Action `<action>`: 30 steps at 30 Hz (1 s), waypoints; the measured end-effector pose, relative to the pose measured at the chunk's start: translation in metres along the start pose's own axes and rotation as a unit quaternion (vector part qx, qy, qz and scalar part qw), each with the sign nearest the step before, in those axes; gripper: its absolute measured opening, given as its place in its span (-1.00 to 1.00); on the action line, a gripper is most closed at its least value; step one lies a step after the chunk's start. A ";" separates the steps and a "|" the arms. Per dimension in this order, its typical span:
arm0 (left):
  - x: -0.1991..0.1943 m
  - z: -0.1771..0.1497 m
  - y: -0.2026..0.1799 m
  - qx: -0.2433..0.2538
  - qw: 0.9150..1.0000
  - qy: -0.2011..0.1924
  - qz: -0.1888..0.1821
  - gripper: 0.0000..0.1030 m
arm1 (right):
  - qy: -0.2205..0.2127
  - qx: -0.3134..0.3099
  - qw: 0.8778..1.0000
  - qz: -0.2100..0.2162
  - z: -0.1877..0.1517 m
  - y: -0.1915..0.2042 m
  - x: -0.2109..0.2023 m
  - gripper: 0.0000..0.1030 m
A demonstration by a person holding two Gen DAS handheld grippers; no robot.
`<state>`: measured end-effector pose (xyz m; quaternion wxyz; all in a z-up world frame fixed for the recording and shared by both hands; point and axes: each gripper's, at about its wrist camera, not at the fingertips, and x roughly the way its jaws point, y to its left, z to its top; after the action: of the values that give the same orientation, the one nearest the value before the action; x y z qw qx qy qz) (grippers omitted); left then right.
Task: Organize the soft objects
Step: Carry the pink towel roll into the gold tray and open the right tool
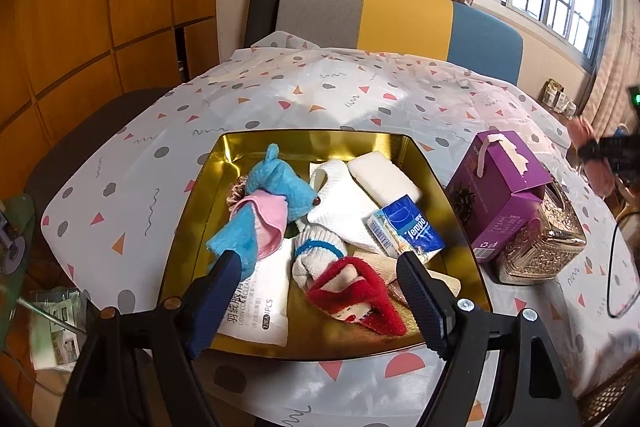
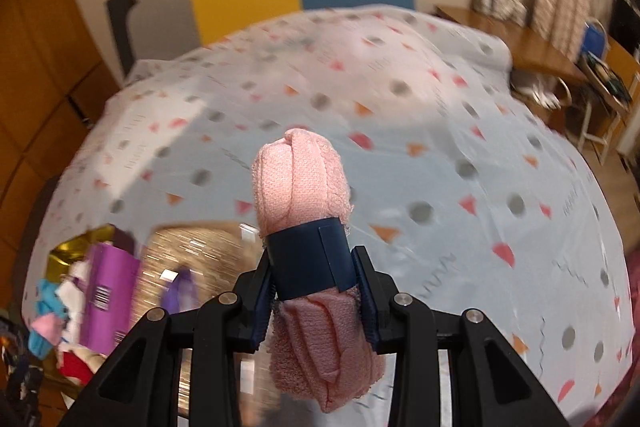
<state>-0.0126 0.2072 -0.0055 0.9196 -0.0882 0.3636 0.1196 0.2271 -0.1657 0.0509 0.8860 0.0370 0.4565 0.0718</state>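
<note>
A gold tray [image 1: 192,211] sits on the patterned tablecloth and holds soft things: a blue and pink cloth [image 1: 276,203], white cloths [image 1: 344,207], a white sponge [image 1: 384,179], a red and white sock [image 1: 360,299], a Tempo tissue pack [image 1: 406,233] and a white wipes pack [image 1: 260,307]. My left gripper [image 1: 316,267] is open and empty above the tray's near side. My right gripper [image 2: 312,259] is shut on a rolled pink towel [image 2: 298,183] wrapped in a dark blue band, held above the table. It shows far right in the left wrist view [image 1: 592,151].
A purple carton [image 1: 500,187] leans on an ornate golden box [image 1: 544,247] right of the tray. A grey, yellow and blue chair [image 1: 400,19] stands behind the table. The tray and carton appear blurred at lower left in the right wrist view [image 2: 108,283].
</note>
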 end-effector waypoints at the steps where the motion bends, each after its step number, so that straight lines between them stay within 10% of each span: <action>1: 0.000 0.000 0.001 -0.002 1.000 0.000 0.001 0.56 | -0.005 -0.005 1.000 0.006 0.004 0.007 -0.001 -0.30; 13: -0.001 0.000 0.031 -0.032 0.999 -0.005 0.033 0.56 | -0.056 -0.126 0.982 0.131 0.008 0.145 -0.045 -0.30; 30: -0.007 -0.010 0.076 -0.073 0.995 -0.007 0.071 0.56 | 0.085 -0.244 0.940 0.222 -0.101 0.304 0.033 -0.30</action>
<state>-0.0456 0.2758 -0.0129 0.9025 -0.1282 0.3525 0.2116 0.1354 0.1394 0.0052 0.7873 -0.0865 0.4789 0.3787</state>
